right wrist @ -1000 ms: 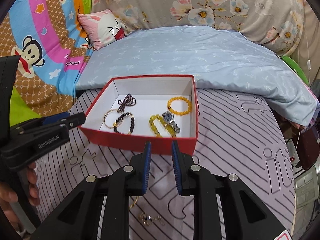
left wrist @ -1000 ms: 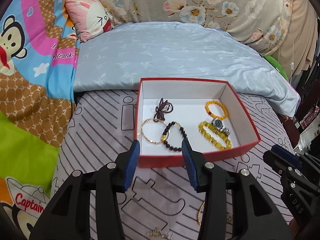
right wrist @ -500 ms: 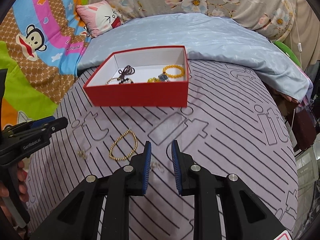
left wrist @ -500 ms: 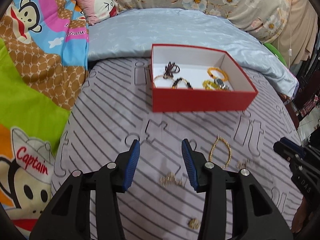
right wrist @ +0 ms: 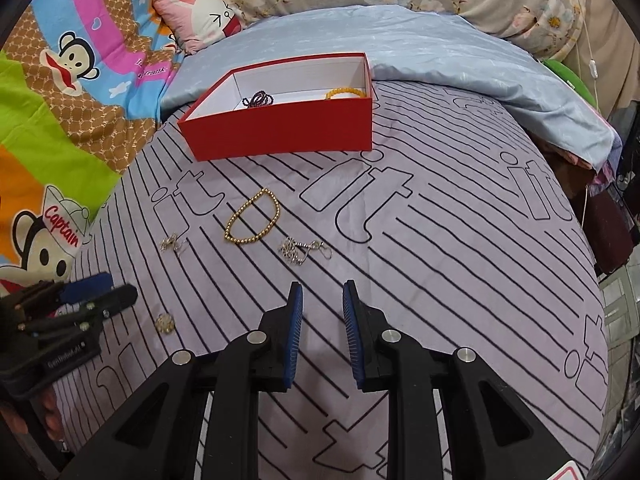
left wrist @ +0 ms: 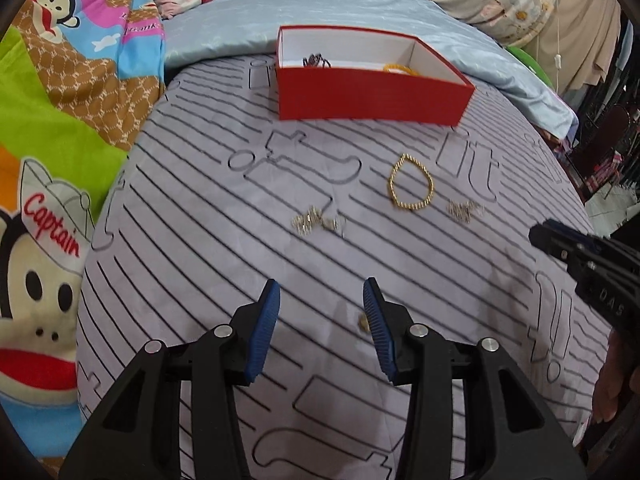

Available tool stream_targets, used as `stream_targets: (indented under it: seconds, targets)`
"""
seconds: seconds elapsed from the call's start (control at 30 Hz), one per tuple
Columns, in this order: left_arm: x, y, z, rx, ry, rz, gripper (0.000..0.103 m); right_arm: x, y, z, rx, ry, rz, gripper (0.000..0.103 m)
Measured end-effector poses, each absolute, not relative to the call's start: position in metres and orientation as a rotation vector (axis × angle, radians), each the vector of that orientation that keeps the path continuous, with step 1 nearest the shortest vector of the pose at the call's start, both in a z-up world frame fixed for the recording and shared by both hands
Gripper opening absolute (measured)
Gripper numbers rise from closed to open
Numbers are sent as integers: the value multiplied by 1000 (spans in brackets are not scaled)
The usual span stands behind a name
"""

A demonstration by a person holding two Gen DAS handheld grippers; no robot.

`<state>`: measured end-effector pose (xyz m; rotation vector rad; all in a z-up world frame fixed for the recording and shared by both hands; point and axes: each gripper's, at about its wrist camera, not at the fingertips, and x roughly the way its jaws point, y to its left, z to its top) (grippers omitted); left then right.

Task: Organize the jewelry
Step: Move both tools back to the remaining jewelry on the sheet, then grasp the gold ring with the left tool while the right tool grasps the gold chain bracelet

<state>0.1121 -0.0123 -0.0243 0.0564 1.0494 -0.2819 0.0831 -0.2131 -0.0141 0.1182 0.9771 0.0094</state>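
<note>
Right wrist view: I hold my right gripper (right wrist: 322, 300) with its blue pads a narrow gap apart and nothing between them, above the grey striped bedsheet (right wrist: 460, 264). My left gripper (left wrist: 322, 298) hangs wider apart, also empty.

Loose on the sheet lie four pieces: one gold beaded bracelet (right wrist: 253, 222), two tangled silver chain pieces, one (right wrist: 302, 250) just ahead of my right pads and one (right wrist: 172, 243) further left, and one small round gold trinket (right wrist: 165, 323) near my left gripper.

The red cardboard box with white lining (right wrist: 280, 132) stands beyond them. Its near wall hides most of what it holds; only one dark beaded strand (right wrist: 258, 100) and one yellow beaded bracelet (right wrist: 346, 93) show.

Risks, as I judge them: the fine chains may slip through ribbed pads or snag the fabric, the soft sheet could bunch into a pinch, and the trinket is small enough to be missed.
</note>
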Motion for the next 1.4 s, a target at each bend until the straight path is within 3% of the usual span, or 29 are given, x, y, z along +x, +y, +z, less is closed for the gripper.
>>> stream_targets:
  seconds: [0.7, 0.93, 1.4]
  targets:
    - [98, -29, -47, -10, 1114, -330, 40, 75, -206, -18, 128, 988, 32, 21]
    - [104, -37, -54, -7, 1120, -338, 16, 77, -205, -21, 133, 994, 45, 21]
    - [117, -13, -44, -32, 1092, -305, 11, 123, -176, -34, 105, 1017, 144, 21]
